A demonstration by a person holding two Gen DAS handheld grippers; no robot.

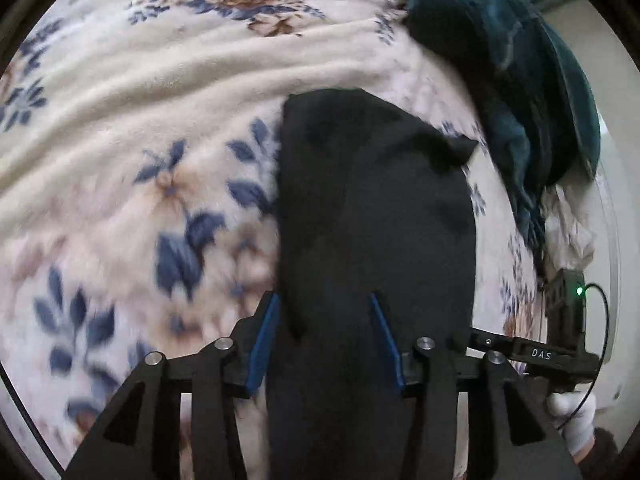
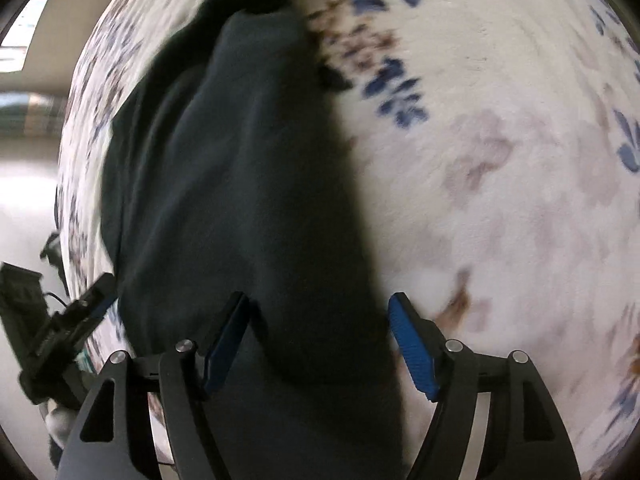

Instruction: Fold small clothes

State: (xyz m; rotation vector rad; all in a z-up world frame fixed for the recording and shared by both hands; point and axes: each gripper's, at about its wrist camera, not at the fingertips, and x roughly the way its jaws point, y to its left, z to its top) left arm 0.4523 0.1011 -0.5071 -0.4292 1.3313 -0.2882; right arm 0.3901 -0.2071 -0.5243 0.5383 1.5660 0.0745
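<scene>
A small black garment (image 1: 372, 208) lies on a cream blanket with blue and brown flowers (image 1: 160, 128). In the left wrist view its near end drapes over and between my left gripper's (image 1: 324, 304) blue-padded fingers, which stand apart around the cloth. In the right wrist view the same dark garment (image 2: 240, 184) runs between my right gripper's (image 2: 320, 304) fingers, which stand wide apart, the left pad against the cloth and the right pad (image 2: 412, 344) bare. The cloth hides whether either pinches it.
A crumpled teal garment (image 1: 520, 80) lies at the blanket's far right edge, with white cloth (image 1: 568, 220) below it. The other gripper with its green light (image 1: 568, 320) shows at right. The bed edge and floor (image 2: 24, 184) show at the left of the right wrist view.
</scene>
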